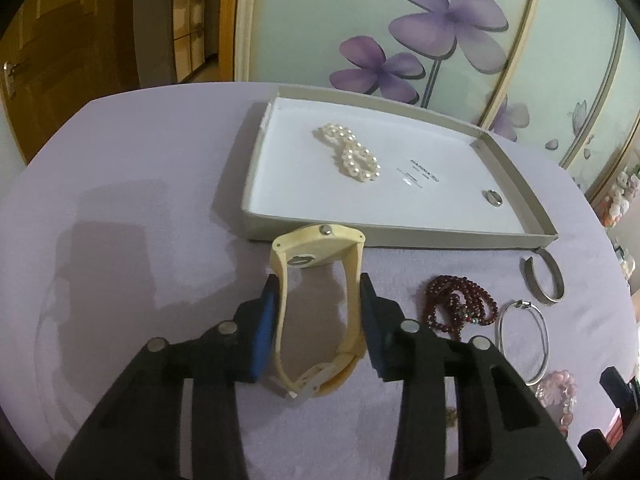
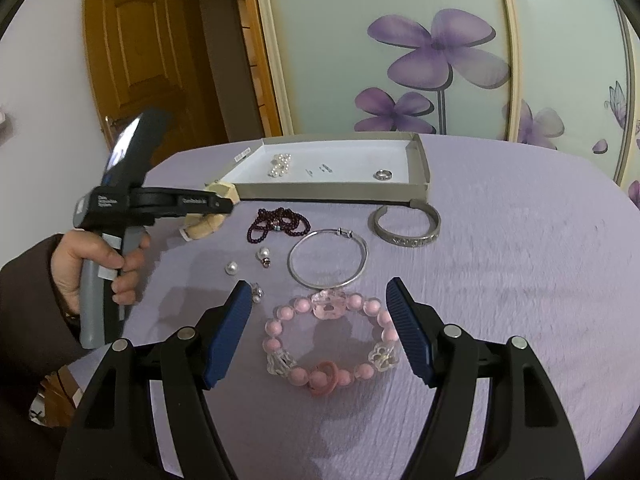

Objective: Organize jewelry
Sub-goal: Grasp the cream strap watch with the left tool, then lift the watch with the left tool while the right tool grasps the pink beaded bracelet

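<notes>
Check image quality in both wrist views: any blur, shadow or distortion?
Left wrist view: sharp centre, left gripper casting grey shadows on the purple cloth; fisheye bends the box. Right wrist view: smeared cloth at right, the pink bracelet clear, dark vignette corners.

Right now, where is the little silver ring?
The silver ring lies inside the grey box, near its right wall, well away from the pearl bracelet. In the right wrist view it sits at the box's front right corner.

two bangles (image 2: 328, 258), two loose pearls (image 2: 231, 268), one ring (image 2: 383, 175)
</notes>
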